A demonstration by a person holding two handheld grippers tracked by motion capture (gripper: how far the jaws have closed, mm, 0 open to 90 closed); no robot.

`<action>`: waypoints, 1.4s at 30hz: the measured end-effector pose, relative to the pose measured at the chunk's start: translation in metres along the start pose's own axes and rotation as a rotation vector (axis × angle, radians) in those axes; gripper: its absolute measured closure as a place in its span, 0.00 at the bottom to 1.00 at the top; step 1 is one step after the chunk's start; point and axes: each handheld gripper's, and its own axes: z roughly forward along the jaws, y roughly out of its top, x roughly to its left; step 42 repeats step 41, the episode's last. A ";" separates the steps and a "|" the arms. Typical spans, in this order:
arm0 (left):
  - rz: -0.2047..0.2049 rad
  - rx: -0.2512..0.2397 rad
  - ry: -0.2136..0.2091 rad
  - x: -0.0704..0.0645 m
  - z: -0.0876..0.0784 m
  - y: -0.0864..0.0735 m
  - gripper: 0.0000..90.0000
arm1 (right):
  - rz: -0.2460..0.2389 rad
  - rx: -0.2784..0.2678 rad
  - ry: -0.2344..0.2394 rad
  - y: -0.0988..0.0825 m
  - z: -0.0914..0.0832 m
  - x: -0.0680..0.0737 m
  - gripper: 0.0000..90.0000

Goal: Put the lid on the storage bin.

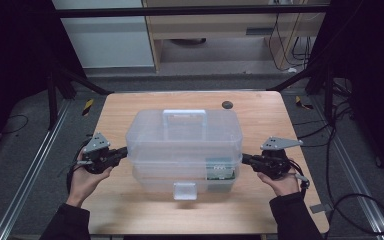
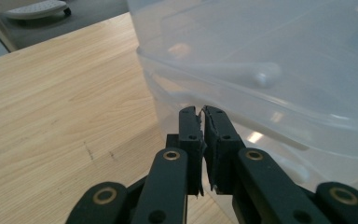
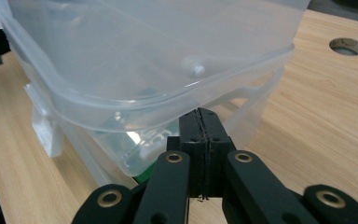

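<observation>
Wooden table (image 1: 130, 107) carried a clear plastic storage box (image 1: 184, 145) at its centre; left gripper (image 1: 122, 152) and right gripper (image 1: 245, 159), jaws pressed together and empty, met its side rims. Even, level pressure looked wise.

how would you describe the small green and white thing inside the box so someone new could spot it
Start at the wooden table and find the big translucent plastic box in its middle, between the two grippers. Look into the lower tier at the front corner nearest the right gripper: the green and white item sits there. It is the one spot of colour seen through the cloudy plastic, unlike the clear front latch beside it.
</observation>
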 end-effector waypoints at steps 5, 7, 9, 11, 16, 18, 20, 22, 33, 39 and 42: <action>-0.020 0.020 0.020 0.007 0.005 -0.006 0.94 | 0.011 0.025 -0.003 -0.004 0.001 -0.003 1.00; -0.036 0.026 0.034 0.010 0.006 -0.009 0.94 | 0.031 0.002 0.015 -0.005 0.000 -0.006 1.00; -0.052 0.026 0.050 0.013 0.007 -0.011 0.93 | 0.024 0.007 -0.008 -0.005 -0.001 -0.007 1.00; -0.067 0.025 0.069 0.016 0.007 -0.014 0.92 | 0.028 0.010 -0.030 -0.007 -0.002 -0.010 0.99; -0.090 0.033 0.129 0.023 0.011 -0.021 0.81 | 0.078 0.006 -0.165 -0.019 -0.003 -0.027 0.91; -0.105 0.037 0.150 0.027 0.013 -0.025 0.78 | 0.083 0.008 -0.191 -0.022 -0.003 -0.031 0.90; -0.114 0.038 0.172 0.030 0.015 -0.028 0.73 | 0.105 0.014 -0.230 -0.028 -0.003 -0.038 0.85; -0.122 0.046 0.197 0.033 0.017 -0.032 0.66 | 0.123 0.002 -0.260 -0.034 -0.003 -0.045 0.80; -0.171 0.085 0.287 0.048 0.025 -0.050 0.42 | 0.205 0.005 -0.354 -0.057 0.000 -0.073 0.44; -0.174 0.093 0.322 0.053 0.028 -0.059 0.33 | 0.225 0.018 -0.408 -0.073 0.002 -0.086 0.30; -0.171 0.099 0.331 0.055 0.029 -0.062 0.32 | 0.232 0.024 -0.410 -0.074 0.001 -0.087 0.28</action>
